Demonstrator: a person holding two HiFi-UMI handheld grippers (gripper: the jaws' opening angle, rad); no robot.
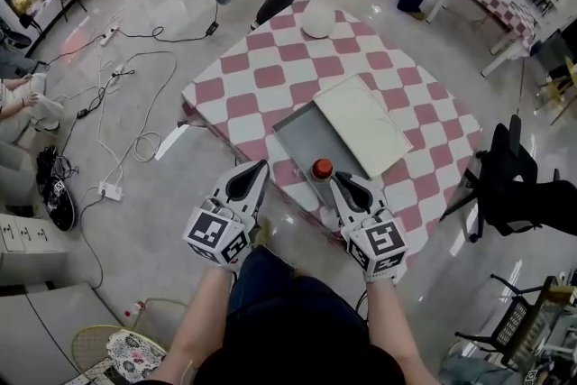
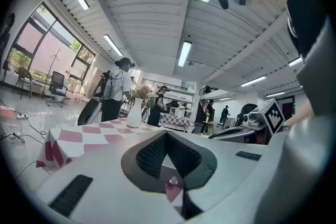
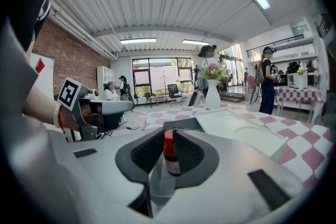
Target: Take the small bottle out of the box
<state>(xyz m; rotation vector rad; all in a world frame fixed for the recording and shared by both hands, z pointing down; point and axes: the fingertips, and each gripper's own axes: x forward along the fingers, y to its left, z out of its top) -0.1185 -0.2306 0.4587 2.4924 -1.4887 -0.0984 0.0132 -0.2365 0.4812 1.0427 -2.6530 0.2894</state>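
**Small bottle not out yet, right gripper lined up on it**

I am watching a person at the near edge of the table (image 1: 254,78) with the pink and white cloth. The grey box (image 1: 305,138) lies open, and its white lid (image 1: 362,123) rests just beside it. The small bottle (image 1: 322,169) with the red cap stands upright at the near corner of the box. It looks to me like it is still inside.

The right gripper (image 1: 335,178) points at the bottle. Its jaws are a little way apart and the bottle stands in the gap at their tips. The pads do not seem to press on it, so this gripper has hold of nothing yet. The left gripper (image 1: 263,165) hangs just off the table edge, with its jaws closed together and nothing in them (I guess it has no job right now).

So this is the reaching step. Next, I think the right gripper must slide in until a pad sits on each side of the bottle, then squeeze and lift straight up over the box wall. The bottle is thin, so a bump could tip it.
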